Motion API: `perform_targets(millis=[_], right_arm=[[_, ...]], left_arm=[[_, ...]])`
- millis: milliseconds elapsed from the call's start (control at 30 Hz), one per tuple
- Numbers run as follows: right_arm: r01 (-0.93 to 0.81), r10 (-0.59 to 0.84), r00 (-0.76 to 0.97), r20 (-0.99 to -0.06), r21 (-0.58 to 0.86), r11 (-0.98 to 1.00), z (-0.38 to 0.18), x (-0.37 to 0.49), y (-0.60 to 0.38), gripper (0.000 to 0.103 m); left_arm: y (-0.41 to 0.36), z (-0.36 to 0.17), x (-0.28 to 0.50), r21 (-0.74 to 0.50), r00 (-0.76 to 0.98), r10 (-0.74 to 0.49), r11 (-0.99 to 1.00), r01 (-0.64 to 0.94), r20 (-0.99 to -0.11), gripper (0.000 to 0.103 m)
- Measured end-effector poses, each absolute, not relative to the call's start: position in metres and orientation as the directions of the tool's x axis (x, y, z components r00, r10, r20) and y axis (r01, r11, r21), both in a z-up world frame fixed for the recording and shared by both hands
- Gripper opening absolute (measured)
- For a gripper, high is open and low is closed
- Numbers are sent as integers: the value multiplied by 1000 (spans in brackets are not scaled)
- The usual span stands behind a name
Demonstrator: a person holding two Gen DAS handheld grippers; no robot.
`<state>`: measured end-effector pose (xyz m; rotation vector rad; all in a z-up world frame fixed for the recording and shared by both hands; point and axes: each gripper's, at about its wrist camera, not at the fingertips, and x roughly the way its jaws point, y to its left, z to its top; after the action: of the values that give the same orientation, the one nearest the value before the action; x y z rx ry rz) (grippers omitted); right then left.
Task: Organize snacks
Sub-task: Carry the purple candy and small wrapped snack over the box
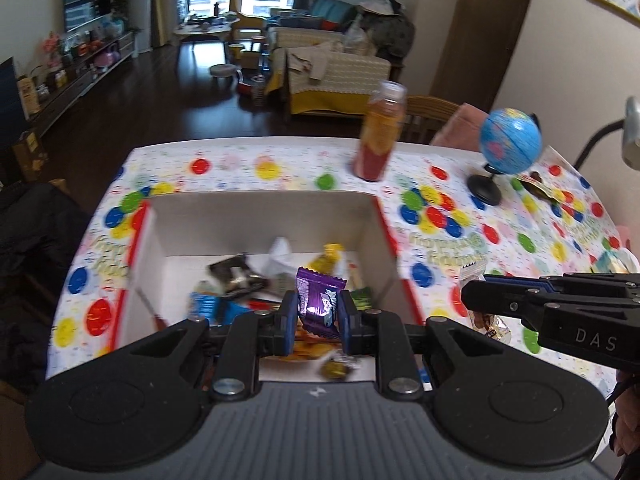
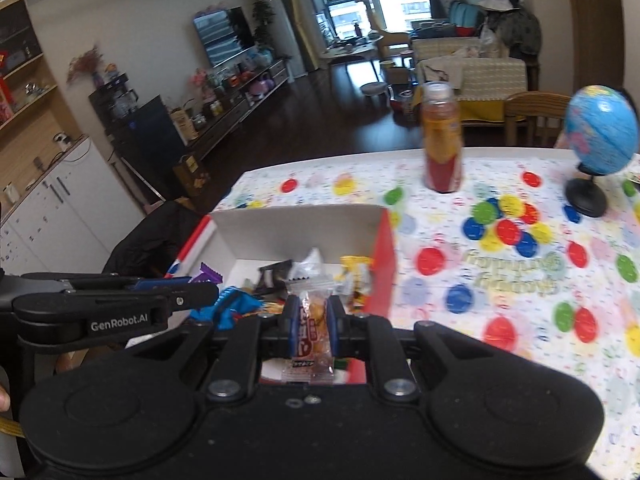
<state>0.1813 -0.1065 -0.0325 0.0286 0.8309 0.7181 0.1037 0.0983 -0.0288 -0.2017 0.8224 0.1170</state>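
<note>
My left gripper [image 1: 318,314] is shut on a purple snack packet [image 1: 318,300] and hangs over the near side of the white cardboard box [image 1: 260,220] with red outer sides. Several wrapped snacks [image 1: 240,280] lie on the box floor. My right gripper [image 2: 313,326] is shut on a clear packet with an orange-brown snack [image 2: 314,320], just above the box's [image 2: 296,228] near right part. In the left wrist view the right gripper [image 1: 472,296] comes in from the right, beside the box. In the right wrist view the left gripper [image 2: 208,286] reaches in from the left with the purple packet [image 2: 208,274].
A table with a dotted party cloth [image 1: 440,184] carries a bottle of orange and red drink [image 1: 380,136] behind the box and a small blue globe [image 1: 510,140] on a black stand to the right. More packets [image 1: 540,188] lie at the far right. A wooden chair [image 1: 428,114] stands behind the table.
</note>
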Motion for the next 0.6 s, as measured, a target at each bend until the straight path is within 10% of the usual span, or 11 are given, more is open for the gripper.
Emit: perform_targets(millis=[600], right_arm=[[-553, 528, 412, -743, 257, 792, -74, 209, -16, 12]], left_arm=[[192, -66, 126, -122, 613, 60, 960, -251, -788, 20]])
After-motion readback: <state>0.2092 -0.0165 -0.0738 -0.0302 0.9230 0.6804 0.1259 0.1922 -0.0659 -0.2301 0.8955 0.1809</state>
